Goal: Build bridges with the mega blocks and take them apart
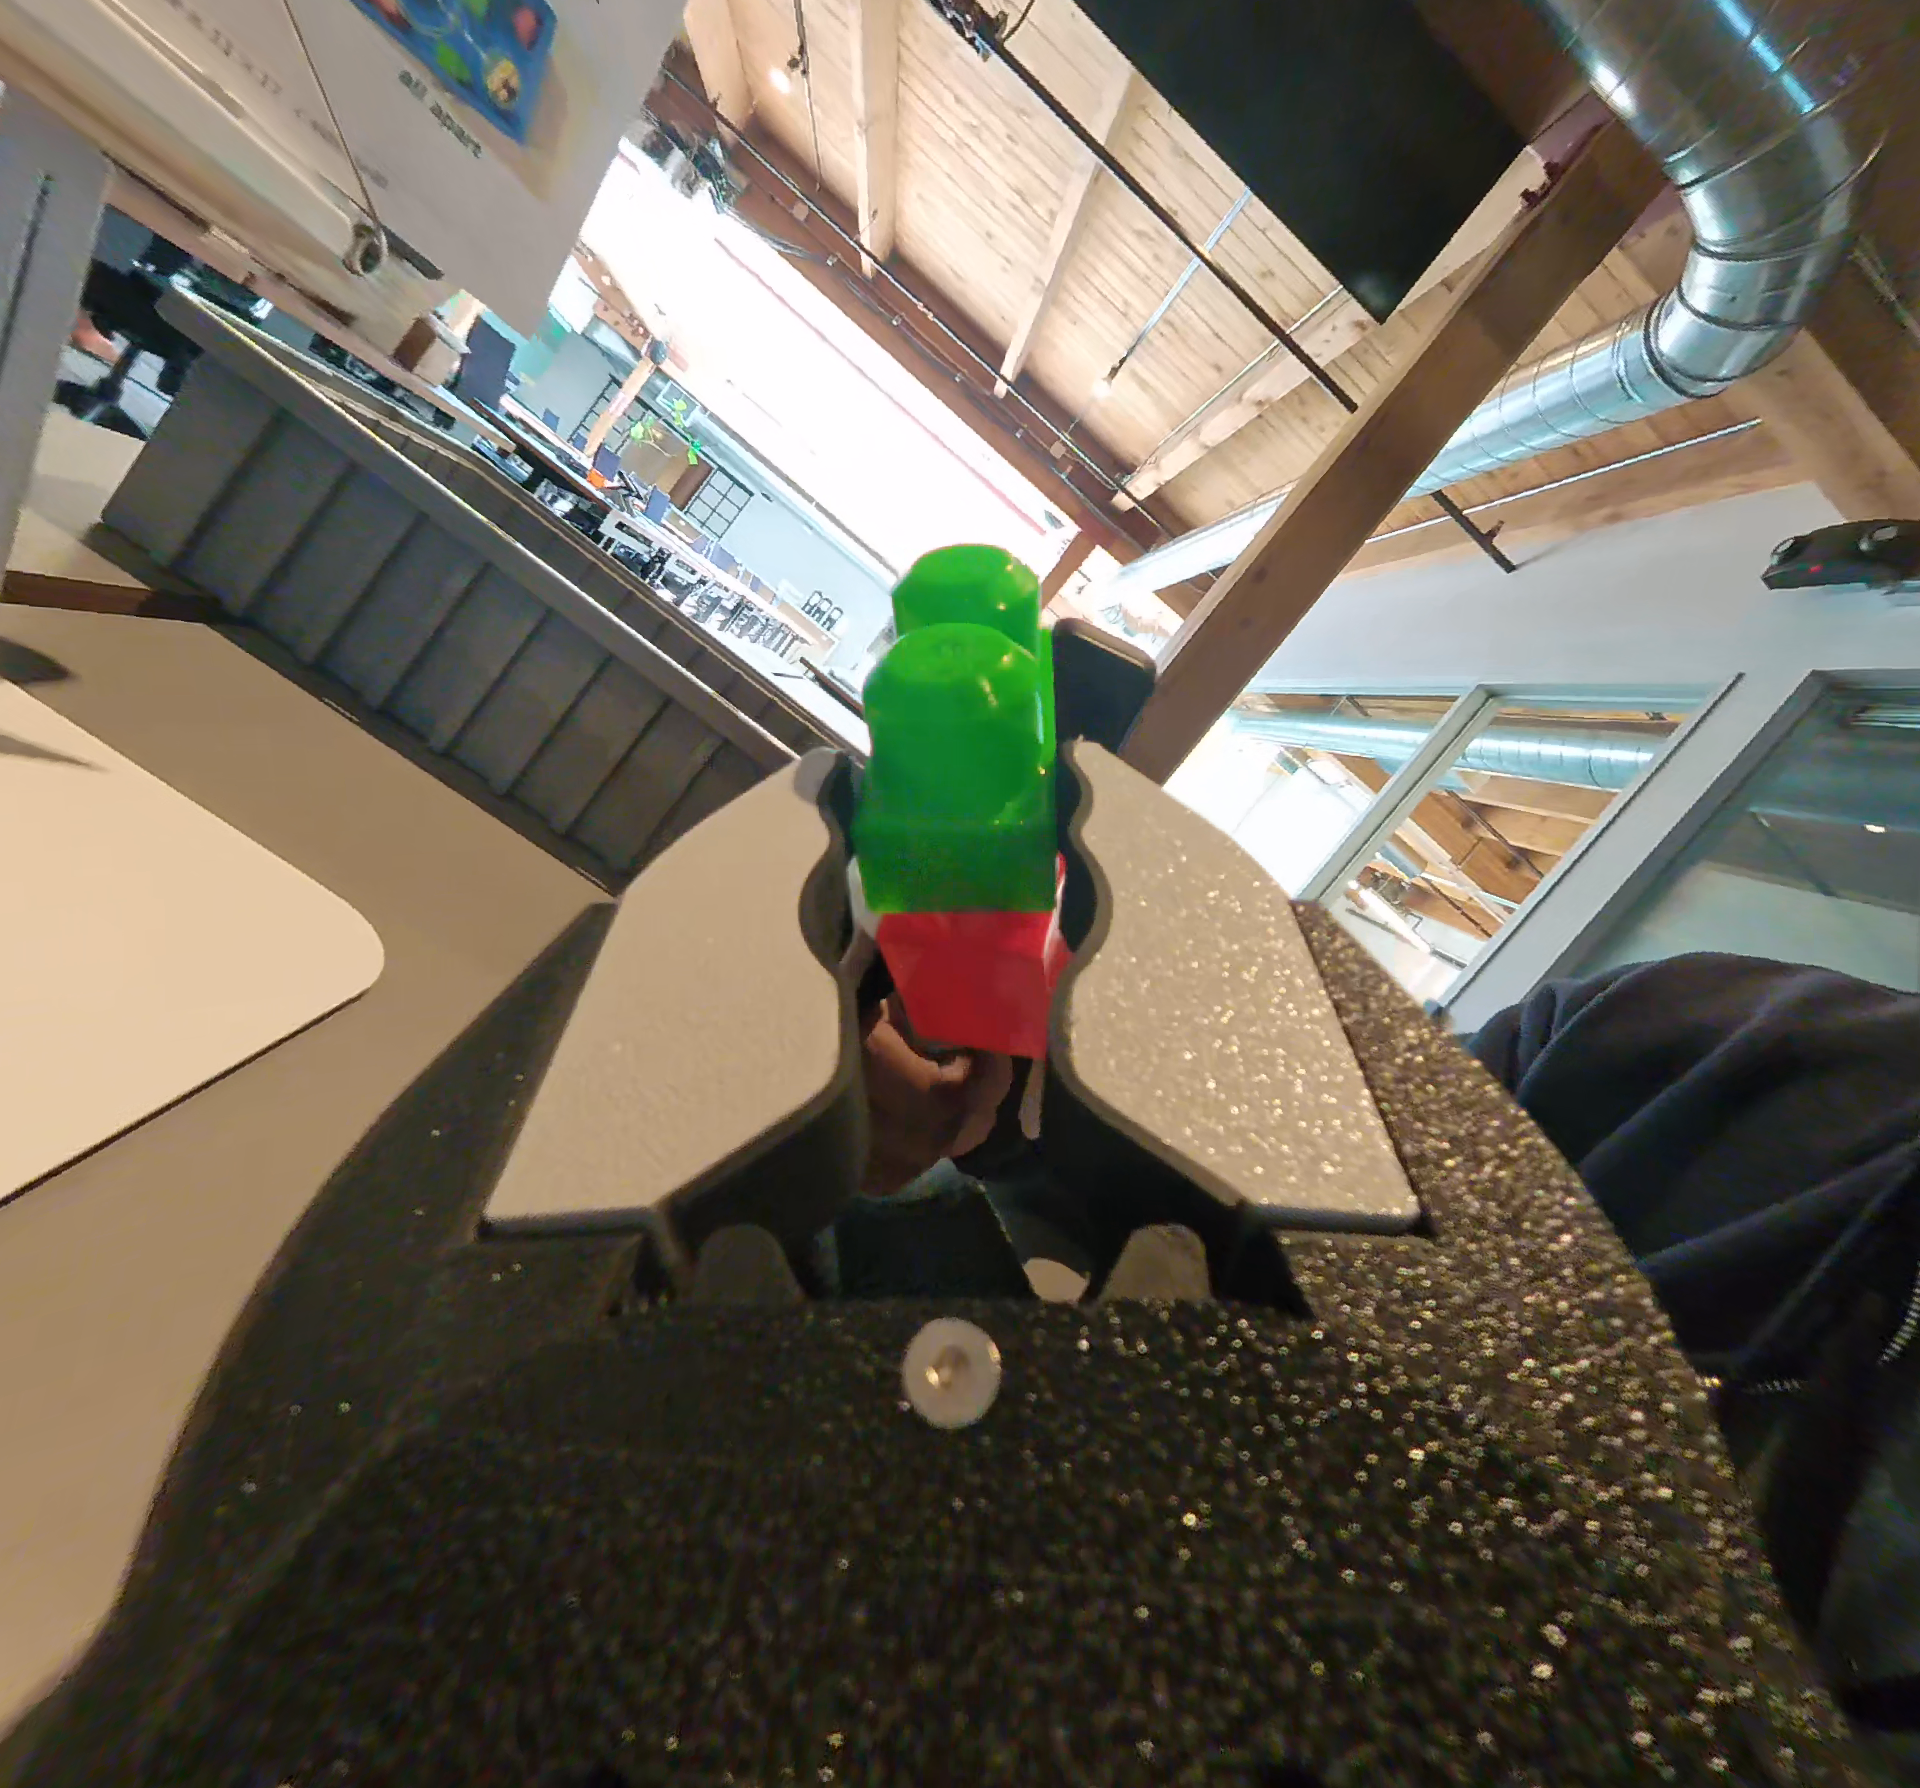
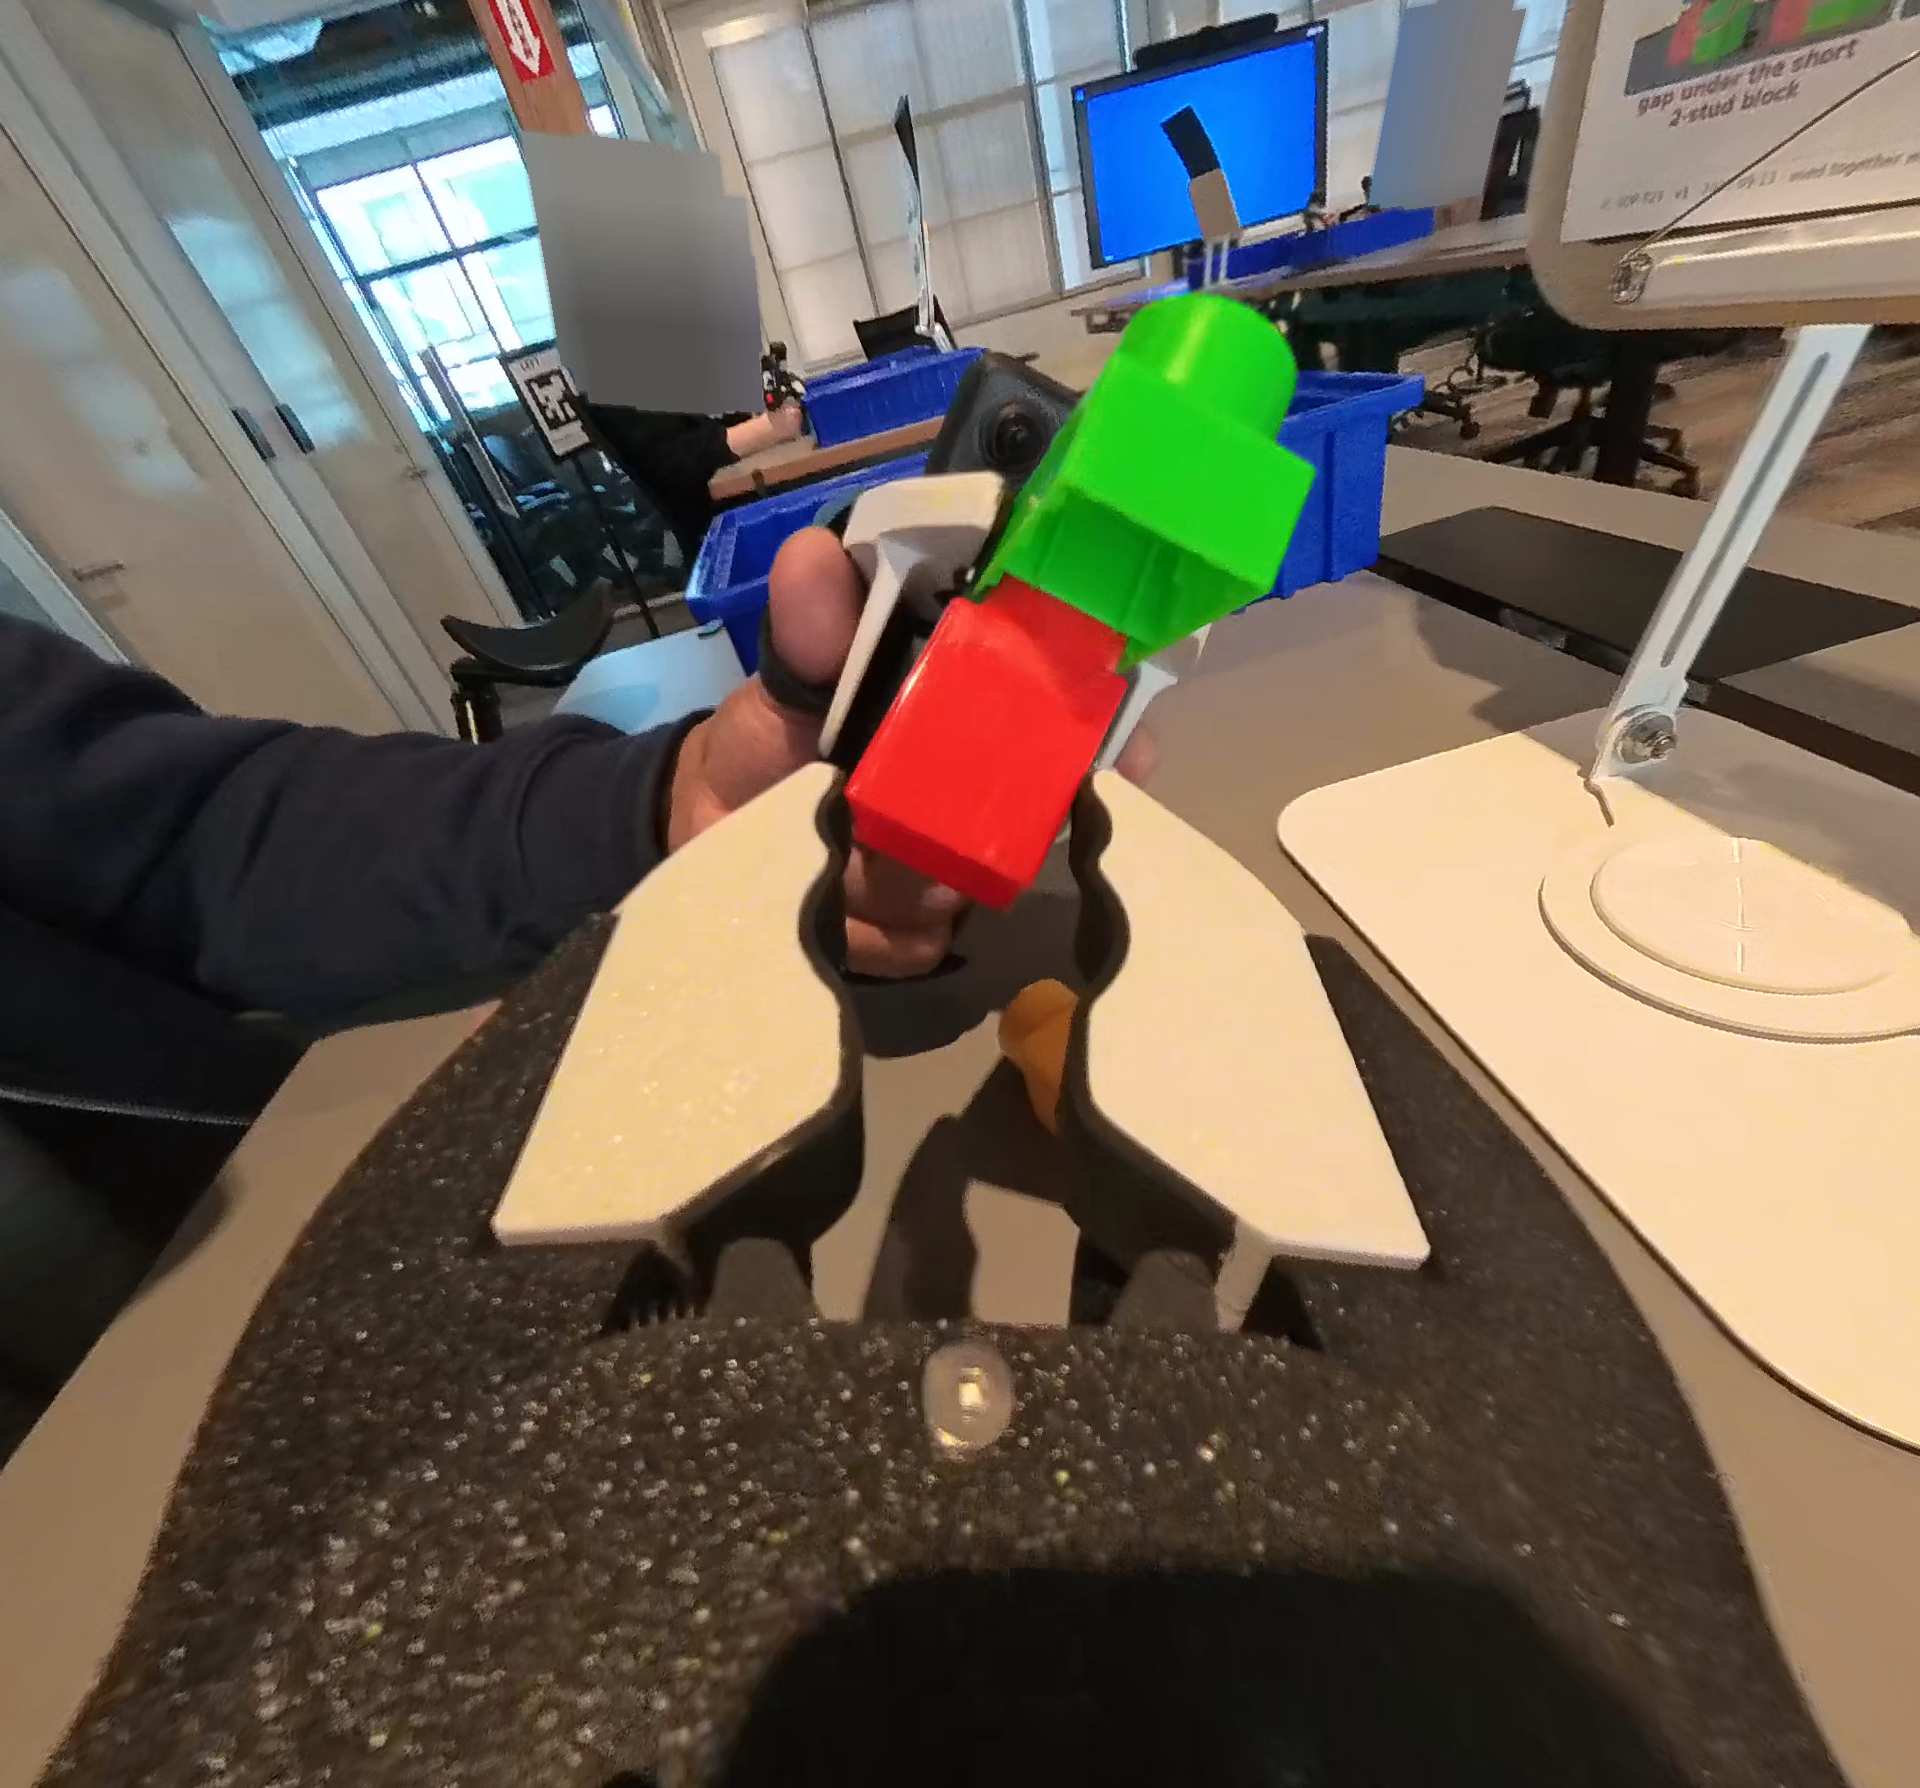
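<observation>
Two tools (image 1: 951,897) (image 2: 961,829) gripping joined green block (image 1: 951,762), red block (image 1: 971,985) partly hidden

Glossy, smooth plastic is seen on the green block (image 1: 956,772) and the red block (image 2: 977,762) beneath it. The fingers (image 2: 686,1042) of the right hand-held gripper (image 2: 961,845) are matt and finely grained, its body rough and speckled. The tabletop (image 2: 1351,699) beyond looks matt and smooth.
</observation>
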The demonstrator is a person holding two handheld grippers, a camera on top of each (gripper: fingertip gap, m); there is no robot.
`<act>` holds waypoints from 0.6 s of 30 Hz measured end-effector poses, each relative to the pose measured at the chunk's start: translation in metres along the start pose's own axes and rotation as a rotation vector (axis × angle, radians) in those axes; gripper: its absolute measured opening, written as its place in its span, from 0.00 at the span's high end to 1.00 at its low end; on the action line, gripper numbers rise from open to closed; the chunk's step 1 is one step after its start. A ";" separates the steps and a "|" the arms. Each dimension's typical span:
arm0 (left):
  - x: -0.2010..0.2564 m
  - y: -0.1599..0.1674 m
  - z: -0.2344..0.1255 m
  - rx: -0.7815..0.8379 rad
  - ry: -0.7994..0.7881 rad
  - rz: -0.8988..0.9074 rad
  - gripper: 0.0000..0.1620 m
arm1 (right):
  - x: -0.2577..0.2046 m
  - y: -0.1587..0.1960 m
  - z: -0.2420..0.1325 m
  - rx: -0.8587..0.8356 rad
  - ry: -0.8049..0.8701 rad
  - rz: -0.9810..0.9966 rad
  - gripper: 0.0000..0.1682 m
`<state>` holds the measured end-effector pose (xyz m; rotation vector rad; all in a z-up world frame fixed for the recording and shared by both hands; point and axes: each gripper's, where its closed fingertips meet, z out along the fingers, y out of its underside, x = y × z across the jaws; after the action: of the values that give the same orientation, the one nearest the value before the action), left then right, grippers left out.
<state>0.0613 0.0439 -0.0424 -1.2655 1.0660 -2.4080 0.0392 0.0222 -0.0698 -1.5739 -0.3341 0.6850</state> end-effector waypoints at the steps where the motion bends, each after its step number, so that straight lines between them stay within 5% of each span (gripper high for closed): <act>1: 0.000 0.002 0.002 0.000 0.004 0.000 0.78 | 0.000 -0.001 0.000 0.012 -0.006 0.015 0.76; 18: 0.016 0.000 0.007 0.059 0.092 -0.016 0.78 | -0.010 -0.015 -0.002 0.133 -0.091 0.119 0.76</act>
<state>0.0574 0.0331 -0.0300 -1.1588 1.0039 -2.5123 0.0359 0.0168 -0.0527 -1.4476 -0.2581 0.8554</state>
